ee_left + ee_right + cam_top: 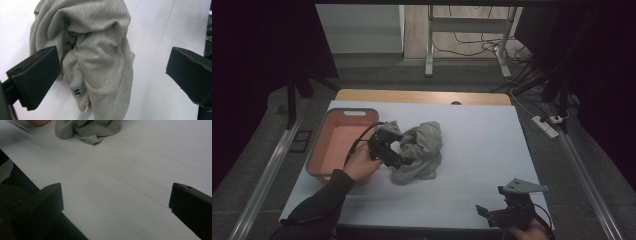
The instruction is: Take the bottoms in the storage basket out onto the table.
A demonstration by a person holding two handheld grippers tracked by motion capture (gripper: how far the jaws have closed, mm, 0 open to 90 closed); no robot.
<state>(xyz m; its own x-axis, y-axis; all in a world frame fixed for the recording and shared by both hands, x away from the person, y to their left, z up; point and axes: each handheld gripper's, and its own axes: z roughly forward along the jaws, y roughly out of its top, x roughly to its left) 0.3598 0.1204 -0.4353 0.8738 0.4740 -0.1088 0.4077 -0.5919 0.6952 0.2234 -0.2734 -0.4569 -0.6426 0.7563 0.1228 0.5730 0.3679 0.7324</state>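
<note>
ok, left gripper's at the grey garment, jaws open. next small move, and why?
Probably ease the left gripper forward and close on the bunched fold of the grey garment. Its jaws stand open with the fabric between them, not yet pinched; the pink basket sits just beside.

Crumpled grey sweatshirt point(419, 150) with a small dark round badge point(77, 91), pink basket point(343, 142) with grey rim, white sheet over a light wooden bench point(422, 97), black left tongs point(404, 161), black right tongs point(484, 210), dark sleeve point(319, 202)

Lab — dark curtains point(262, 40), floor cables point(472, 47)
</note>
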